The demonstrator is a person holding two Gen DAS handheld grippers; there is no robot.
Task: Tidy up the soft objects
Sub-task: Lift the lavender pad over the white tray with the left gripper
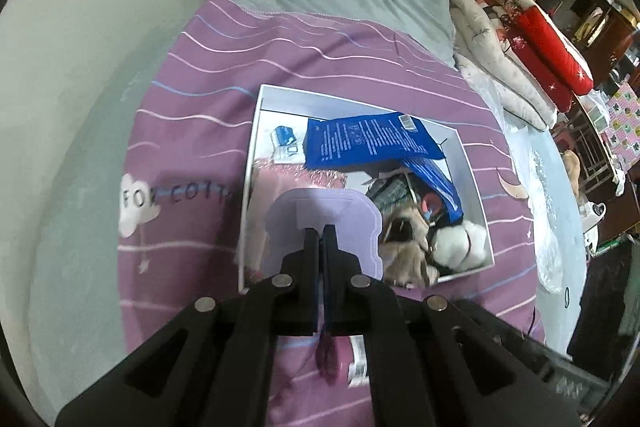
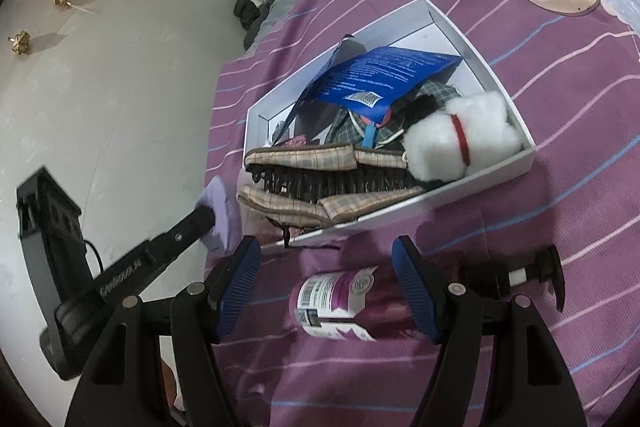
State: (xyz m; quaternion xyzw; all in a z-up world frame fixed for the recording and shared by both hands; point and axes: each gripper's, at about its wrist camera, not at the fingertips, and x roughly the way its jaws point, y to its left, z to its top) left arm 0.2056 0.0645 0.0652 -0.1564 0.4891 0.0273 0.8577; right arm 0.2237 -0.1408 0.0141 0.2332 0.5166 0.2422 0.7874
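Bottle (image 2: 340, 303) btwn R fingers (image 2: 414, 291); box (image 2: 472, 183) beyond, prob. full.

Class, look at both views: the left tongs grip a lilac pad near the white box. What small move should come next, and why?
Probably carry the lilac pad a little further over the white box and let go. The left tongs are shut on it at the box's near edge, and the box already holds other soft things, such as the white plush.

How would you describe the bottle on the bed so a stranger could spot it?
On the purple striped bedspread, look just outside the white box, at its near edge. The bottle lies there on its side between the open right tongs: hard purple plastic, white barcode label, black pump.
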